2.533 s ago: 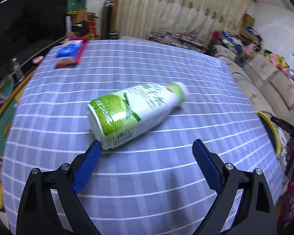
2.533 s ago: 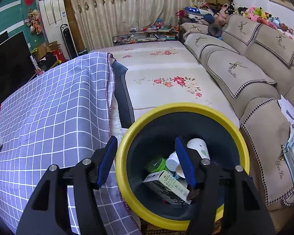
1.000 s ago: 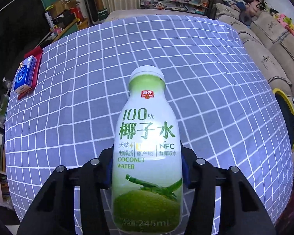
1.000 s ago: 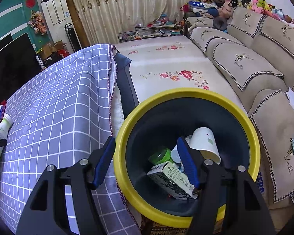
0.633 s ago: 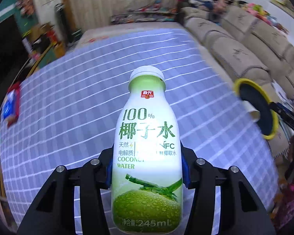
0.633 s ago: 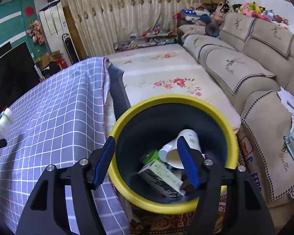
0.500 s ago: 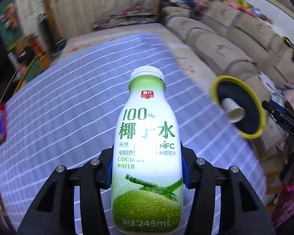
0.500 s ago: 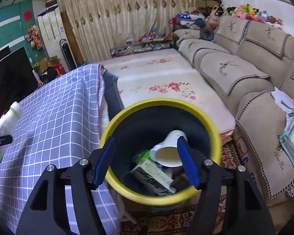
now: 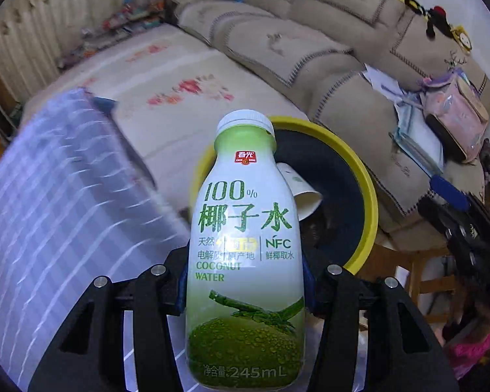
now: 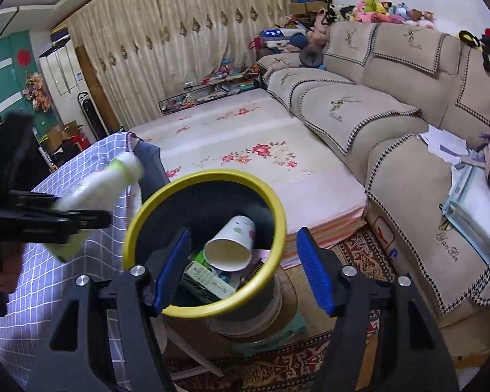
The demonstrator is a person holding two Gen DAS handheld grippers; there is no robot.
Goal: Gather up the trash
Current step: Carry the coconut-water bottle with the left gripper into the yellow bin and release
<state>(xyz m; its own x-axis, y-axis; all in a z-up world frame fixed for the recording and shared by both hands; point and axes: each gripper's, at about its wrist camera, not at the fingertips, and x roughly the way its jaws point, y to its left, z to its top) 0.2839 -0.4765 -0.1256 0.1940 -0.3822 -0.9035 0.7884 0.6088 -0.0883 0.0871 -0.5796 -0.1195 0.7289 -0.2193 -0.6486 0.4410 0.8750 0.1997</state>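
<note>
My left gripper (image 9: pixel 245 289) was clamped on the coconut water bottle (image 9: pixel 245 261), its blue pads pressed to either side of the lower body; the bottle stood upright between them, white cap on top and the green label with "COCONUT WATER" and "245mL" facing the camera; beyond the cap lay the yellow-rimmed trash bin (image 9: pixel 367 196), its dark inside holding a tipped white paper cup (image 9: pixel 302 191); to the left ran the blurred grey checked tablecloth (image 9: pixel 55 202), and behind the bin the beige sofa (image 9: pixel 310 49). My right gripper (image 10: pixel 241 271) was spread wide with nothing between its blue fingers (image 10: pixel 312 272); it hung just over the near rim of the bin, where the paper cup lay on its side above a green-printed carton (image 10: pixel 209 282) and other scraps; off to the left, the bottle showed tilted and blurred in my other gripper, above the table's edge and just beside the bin's rim; a floral mat (image 10: pixel 245 150) covered the floor beyond.
</note>
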